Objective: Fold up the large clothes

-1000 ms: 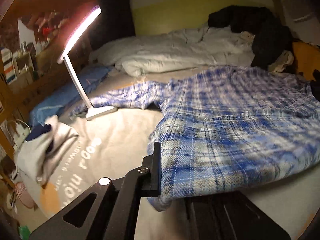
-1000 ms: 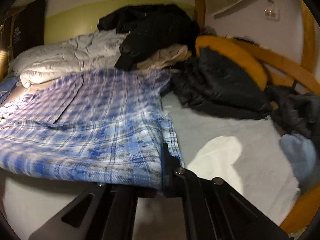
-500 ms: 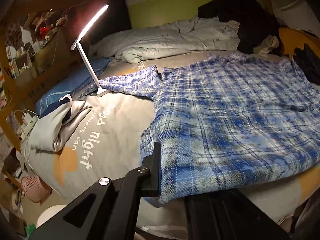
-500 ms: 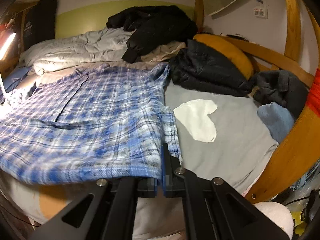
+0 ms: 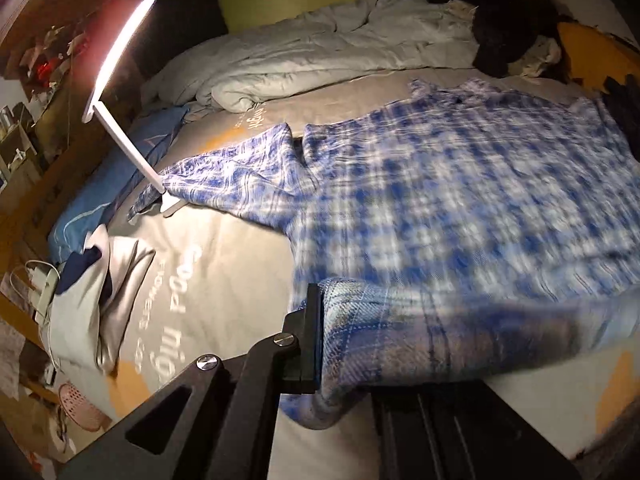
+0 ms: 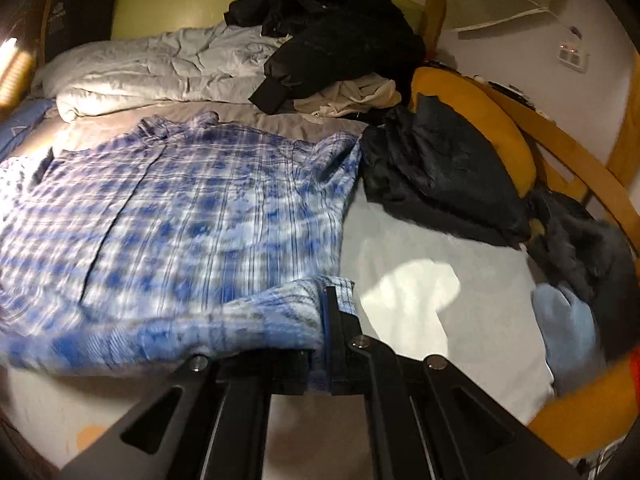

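Note:
A large blue and white plaid shirt (image 5: 460, 184) lies spread on the grey bed sheet (image 5: 224, 264), collar toward the far end. It also shows in the right wrist view (image 6: 192, 216). My left gripper (image 5: 324, 344) is shut on the shirt's near left hem corner and holds it lifted, curling over the body. My right gripper (image 6: 324, 336) is shut on the near right hem corner, also lifted. One sleeve (image 5: 232, 172) stretches left toward the lamp base.
A lit white desk lamp (image 5: 120, 92) stands on the bed at left. A rumpled grey duvet (image 5: 320, 52) and black jacket (image 6: 336, 36) lie at the far end. Dark clothes (image 6: 440, 176) and an orange cushion (image 6: 480, 128) sit right. A grey garment (image 5: 92, 300) lies near left.
Both grippers have moved forward over the bed with the hem in them. The near hem now rises and curls over the shirt's body instead of hanging at the bed's edge.

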